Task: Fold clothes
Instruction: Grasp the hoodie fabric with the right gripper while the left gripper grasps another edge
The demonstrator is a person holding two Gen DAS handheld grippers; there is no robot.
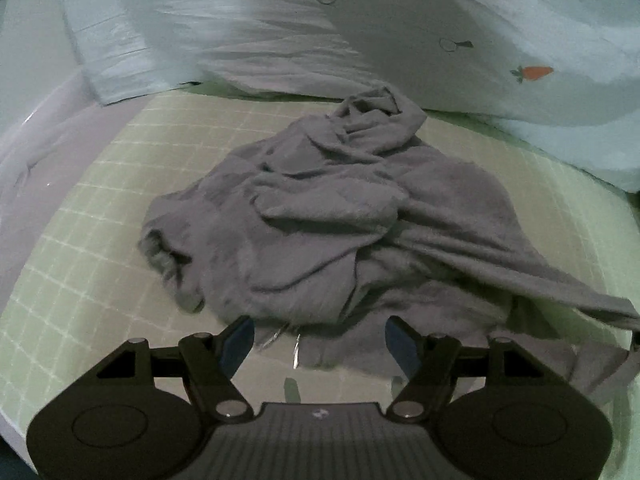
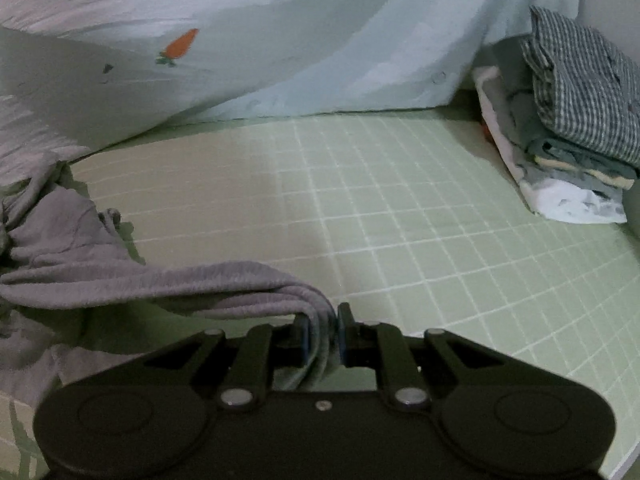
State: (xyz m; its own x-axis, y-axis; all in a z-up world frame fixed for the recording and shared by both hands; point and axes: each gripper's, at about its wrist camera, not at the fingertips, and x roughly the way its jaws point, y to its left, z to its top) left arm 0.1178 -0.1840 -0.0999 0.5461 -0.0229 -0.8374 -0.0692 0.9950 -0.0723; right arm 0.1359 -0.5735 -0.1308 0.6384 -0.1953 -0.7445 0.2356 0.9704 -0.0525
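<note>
A crumpled grey garment lies in a heap on the green checked bed sheet. My left gripper stands open just in front of the heap's near edge, with nothing between its fingers. One stretched band of the grey garment runs from the heap at the left to my right gripper, which is shut on a bunched edge of it, lifted off the green sheet. That same band trails off to the right in the left wrist view.
A pale blue quilt with a carrot print is piled along the back of the bed, and appears as the quilt in the right wrist view. A stack of folded clothes topped by a checked item sits at the far right.
</note>
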